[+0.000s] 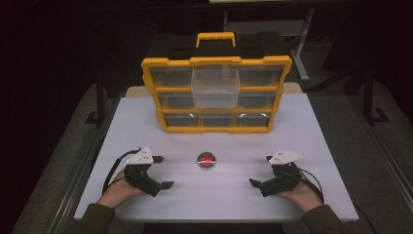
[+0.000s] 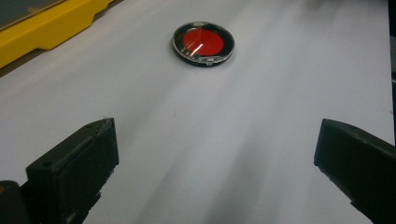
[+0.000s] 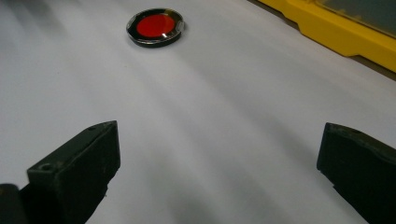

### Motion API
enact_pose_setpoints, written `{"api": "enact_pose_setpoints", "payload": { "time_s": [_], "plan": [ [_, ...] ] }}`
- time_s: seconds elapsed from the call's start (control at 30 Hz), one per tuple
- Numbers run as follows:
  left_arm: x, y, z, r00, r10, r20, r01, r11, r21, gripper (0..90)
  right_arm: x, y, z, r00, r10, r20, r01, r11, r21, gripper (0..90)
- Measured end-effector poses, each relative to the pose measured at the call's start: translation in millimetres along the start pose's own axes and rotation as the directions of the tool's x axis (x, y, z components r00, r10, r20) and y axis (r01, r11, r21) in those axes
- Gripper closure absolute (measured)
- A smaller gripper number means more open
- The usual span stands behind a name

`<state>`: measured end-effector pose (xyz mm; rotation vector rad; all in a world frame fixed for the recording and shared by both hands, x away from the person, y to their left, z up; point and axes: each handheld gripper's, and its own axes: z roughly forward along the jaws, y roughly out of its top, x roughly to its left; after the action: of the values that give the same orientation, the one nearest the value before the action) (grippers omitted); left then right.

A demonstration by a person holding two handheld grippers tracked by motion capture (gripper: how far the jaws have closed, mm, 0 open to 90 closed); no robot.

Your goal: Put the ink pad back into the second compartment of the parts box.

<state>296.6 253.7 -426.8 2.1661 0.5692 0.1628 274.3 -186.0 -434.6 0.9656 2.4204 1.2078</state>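
A small round case with a red centre and black rim (image 1: pixel 206 160) lies flat on the white table (image 1: pixel 302 126), midway between my two grippers. A yellow organizer with clear drawers (image 1: pixel 216 92) stands upright behind it, and its top middle drawer (image 1: pixel 215 85) is pulled forward. My left gripper (image 1: pixel 162 172) rests on the table left of the case, jaws wide apart and empty. On the right side my right gripper (image 1: pixel 262 170) rests the same way, open and empty. The round case (image 2: pixel 203 43) lies well ahead of the left jaws. From the right gripper view the case (image 3: pixel 156 26) lies ahead to the left.
The organizer's yellow base (image 2: pixel 46 28) edges the left gripper view, and the same base (image 3: pixel 336 28) edges the right gripper view. The table's front edge (image 1: pixel 209 219) runs just behind my hands. Dark floor and table legs (image 1: pixel 302 53) lie beyond the far end.
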Motion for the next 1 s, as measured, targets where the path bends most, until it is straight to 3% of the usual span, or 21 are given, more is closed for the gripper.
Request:
{"api": "enact_pose_setpoints", "payload": {
  "time_s": [1.0],
  "plan": [
    [8.6, 9.4, 6.4, 0.9998, 0.001, 0.022, -0.002, 0.9998, 0.02, 0.0, 1.9, 3.1, -5.5, 0.9999, 0.002, -0.017, -0.002, 1.0, -0.024, 0.0]
  ]
}}
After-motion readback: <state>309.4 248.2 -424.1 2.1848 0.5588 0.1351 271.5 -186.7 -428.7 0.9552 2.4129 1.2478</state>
